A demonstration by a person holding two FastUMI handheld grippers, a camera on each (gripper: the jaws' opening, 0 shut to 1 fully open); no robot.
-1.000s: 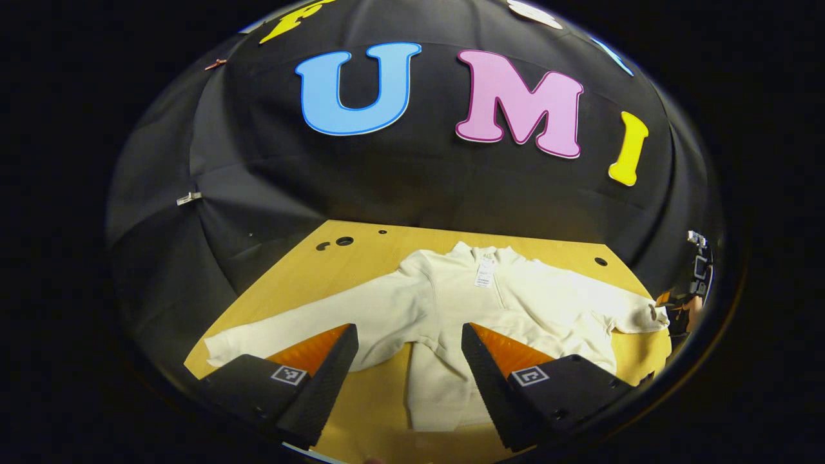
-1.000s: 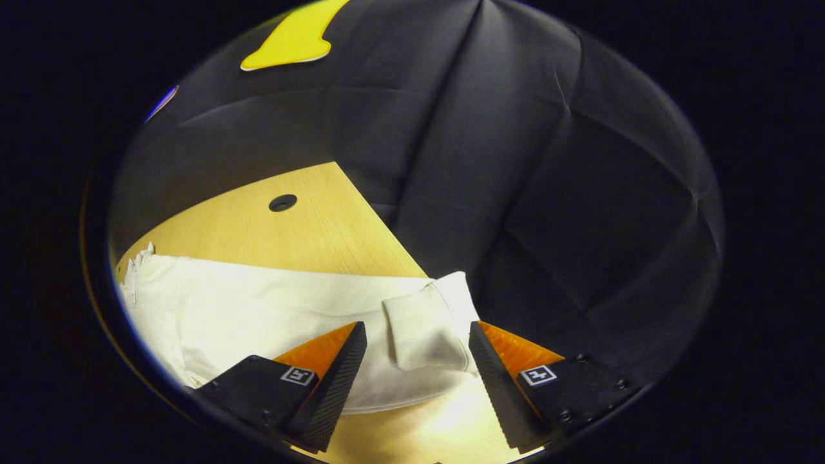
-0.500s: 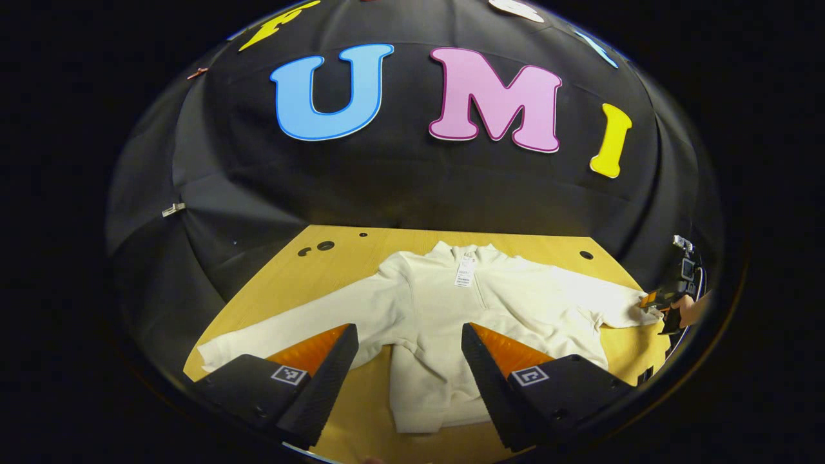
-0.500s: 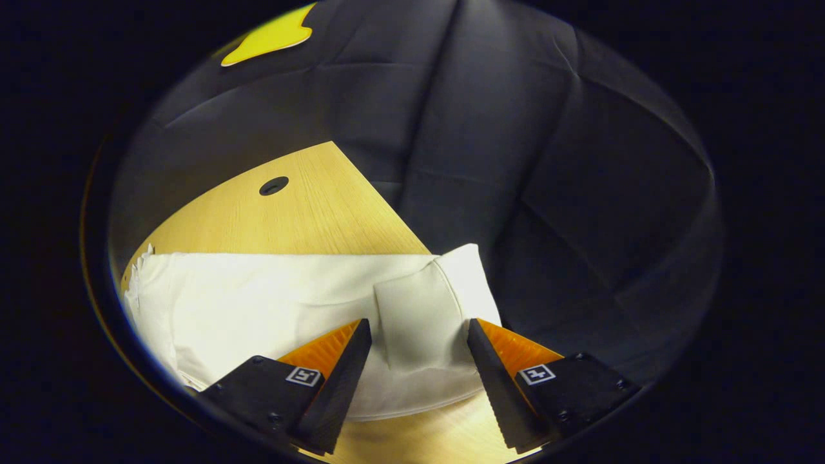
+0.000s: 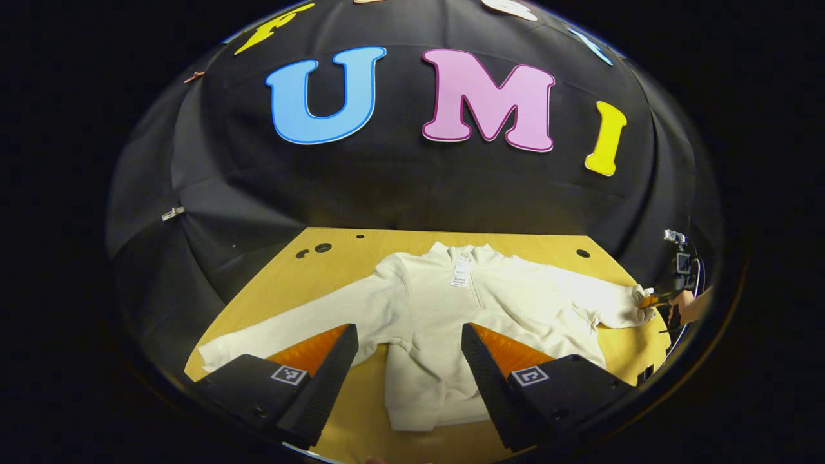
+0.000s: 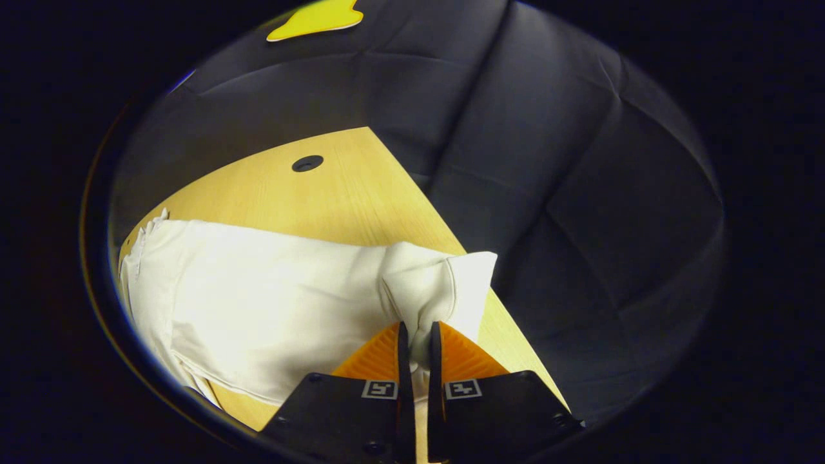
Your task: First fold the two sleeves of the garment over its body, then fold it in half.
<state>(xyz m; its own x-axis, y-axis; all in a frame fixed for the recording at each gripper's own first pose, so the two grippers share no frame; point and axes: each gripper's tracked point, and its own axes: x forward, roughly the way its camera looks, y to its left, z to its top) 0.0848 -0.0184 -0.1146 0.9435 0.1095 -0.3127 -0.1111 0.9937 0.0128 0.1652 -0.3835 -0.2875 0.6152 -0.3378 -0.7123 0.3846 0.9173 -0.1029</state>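
My right gripper (image 6: 414,335) pinches the right cuff (image 6: 438,287); that sleeve runs left toward the sweater (image 5: 451,322), flat on the table (image 5: 309,270), probably. My left gripper (image 5: 409,361) hangs open.

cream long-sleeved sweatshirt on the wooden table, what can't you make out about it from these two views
- Left gripper view: the cream sweatshirt's hem corners sit behind the left gripper's open fingers.
- Left gripper view: the white neck tag is too small to read.
- Right gripper view: the sleeve cuff is pinched by the right gripper; its inner end is hidden between the fingers.
- Right gripper view: the sweatshirt's body is cut off at the left edge.
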